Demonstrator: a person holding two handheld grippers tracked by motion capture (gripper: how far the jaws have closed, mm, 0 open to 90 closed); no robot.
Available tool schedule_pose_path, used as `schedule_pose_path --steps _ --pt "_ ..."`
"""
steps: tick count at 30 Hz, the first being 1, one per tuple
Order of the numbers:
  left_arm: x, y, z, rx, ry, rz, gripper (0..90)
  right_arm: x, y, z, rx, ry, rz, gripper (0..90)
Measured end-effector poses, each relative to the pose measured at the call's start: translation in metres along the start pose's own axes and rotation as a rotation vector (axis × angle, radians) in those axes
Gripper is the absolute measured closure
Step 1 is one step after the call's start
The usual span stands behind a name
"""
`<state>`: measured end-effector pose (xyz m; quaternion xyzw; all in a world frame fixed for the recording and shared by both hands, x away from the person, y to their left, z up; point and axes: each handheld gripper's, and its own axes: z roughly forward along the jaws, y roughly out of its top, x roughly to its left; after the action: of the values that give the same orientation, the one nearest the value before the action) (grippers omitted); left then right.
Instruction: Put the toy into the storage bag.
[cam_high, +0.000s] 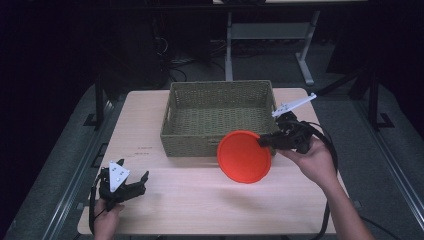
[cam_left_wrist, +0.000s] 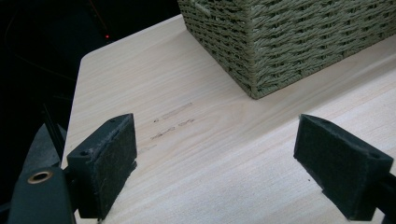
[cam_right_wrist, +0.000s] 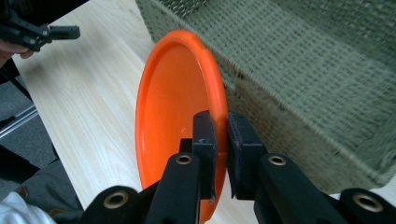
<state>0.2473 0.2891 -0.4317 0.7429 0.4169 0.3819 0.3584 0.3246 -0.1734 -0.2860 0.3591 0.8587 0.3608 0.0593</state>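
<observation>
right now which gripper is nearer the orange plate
Right. The right gripper is clamped on the orange plate's rim beside the basket; the left gripper sits open, well apart, near the table's near-left corner.

Bright orange plate (cam_high: 244, 156), plain. Olive-green woven basket (cam_high: 190, 142). Pale wood-grain table (cam_high: 200, 205). Black jaws, grey three-cornered plates on both grippers.

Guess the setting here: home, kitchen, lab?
Likely a lab or recording workspace: a bare wooden table on metal rails, a dark room with loose cables on the floor, and another desk frame behind.
</observation>
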Motion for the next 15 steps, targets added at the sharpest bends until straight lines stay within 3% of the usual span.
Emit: schedule_pose_path --steps 15 --pt "0.001 -0.001 0.001 0.002 0.005 -0.002 12.7 -0.009 0.028 -0.012 -0.014 -0.017 0.003 82.5"
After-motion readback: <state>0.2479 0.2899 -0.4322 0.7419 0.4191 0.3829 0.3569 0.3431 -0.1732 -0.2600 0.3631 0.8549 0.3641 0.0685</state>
